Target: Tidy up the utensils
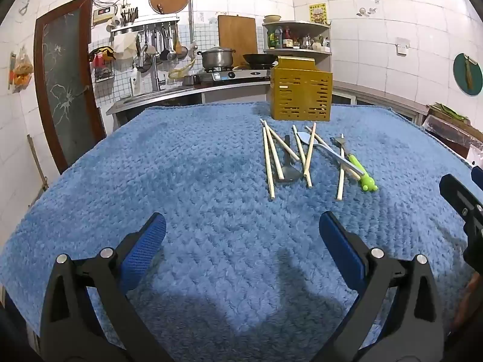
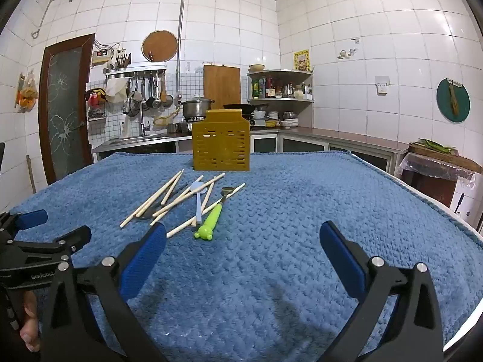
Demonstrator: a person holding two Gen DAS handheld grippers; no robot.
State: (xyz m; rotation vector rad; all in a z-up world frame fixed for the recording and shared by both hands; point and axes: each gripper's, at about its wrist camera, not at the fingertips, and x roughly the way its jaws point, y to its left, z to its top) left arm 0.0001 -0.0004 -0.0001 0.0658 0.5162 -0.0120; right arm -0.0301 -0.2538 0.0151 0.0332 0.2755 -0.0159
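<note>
The chopsticks [image 1: 273, 163] look light, stiff and smooth, so they would likely roll or slip between flat pads; a grip near the middle of one stick, across its width, seems the safest hold, and the crossed ones will probably drag their neighbours when lifted. The pale blue spoon [image 1: 329, 152] and the green-handled tool [image 1: 360, 170] look like light plastic, best taken by the handle; the dark spoon [image 1: 288, 166] lies partly under chopsticks. All lie in a loose, overlapping pile on the blue towel [image 1: 181, 181] in the middle of the table, slightly to the right in the left wrist view, with the yellow slotted holder [image 1: 301, 90] standing upright just beyond them at the far side. The sticks are pale wood colour, thin and straight, pointing mostly near to far. The left gripper [image 1: 241, 241] stands fully open and holds nothing, above bare towel on the near side of the pile. The right gripper [image 2: 243, 249] is likewise wide open and empty, its left pad near the closest chopstick ends.
</note>
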